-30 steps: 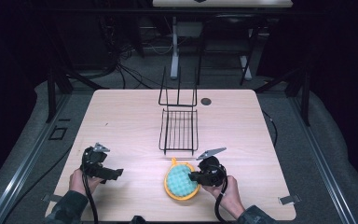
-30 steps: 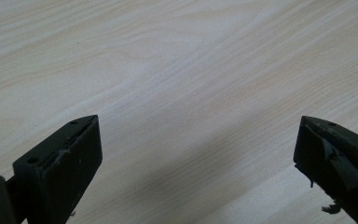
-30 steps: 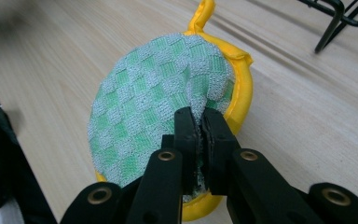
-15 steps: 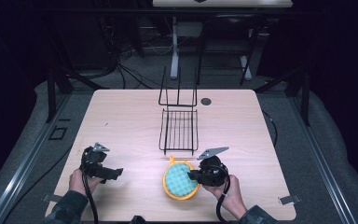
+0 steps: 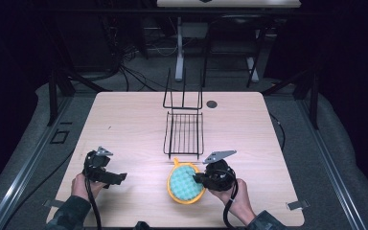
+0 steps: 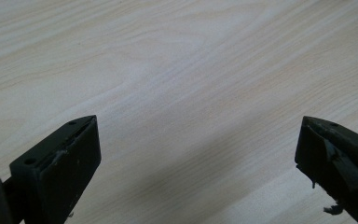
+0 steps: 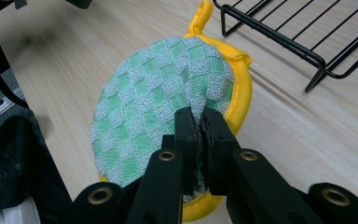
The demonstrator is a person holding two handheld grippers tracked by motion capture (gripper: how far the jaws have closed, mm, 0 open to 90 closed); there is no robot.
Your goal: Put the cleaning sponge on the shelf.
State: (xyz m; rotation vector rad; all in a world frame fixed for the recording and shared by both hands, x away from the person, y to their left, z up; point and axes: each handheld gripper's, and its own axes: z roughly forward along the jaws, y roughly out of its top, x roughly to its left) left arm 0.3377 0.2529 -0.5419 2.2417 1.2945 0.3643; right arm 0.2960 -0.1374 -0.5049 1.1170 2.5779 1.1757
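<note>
1. Seen closest, in the right gripper view, the right gripper (image 7: 198, 122) has its two black jaws pressed together on a raised fold of the green checked cloth of the pot holder (image 7: 158, 102), pinching it near the yellow rim.
2. That same view gives the texture: a looped, terry-like weave in pale and darker green squares, a smooth padded yellow border, and a small yellow hanging loop (image 7: 203, 14) at the far end. The pad is round to oval and lies on the pale wood-grain table (image 7: 307, 135).
3. The left gripper view looks down on bare table between the jaws of the left gripper (image 6: 198, 154), which are spread wide with nothing between them; the blocky black pads look scuffed at the edges.
4. The high view places both tools: the left gripper (image 5: 109, 176) near the front left of the table (image 5: 124, 120), the right gripper (image 5: 202, 179) at the right edge of the pot holder (image 5: 184, 184), front centre.
5. Just beyond the pot holder stands a black wire rack (image 5: 184, 132), thin rods in a flat grid with an upright back.
6. Farther off, a small dark round disc (image 5: 212, 104) sits by the table's far edge.
</note>
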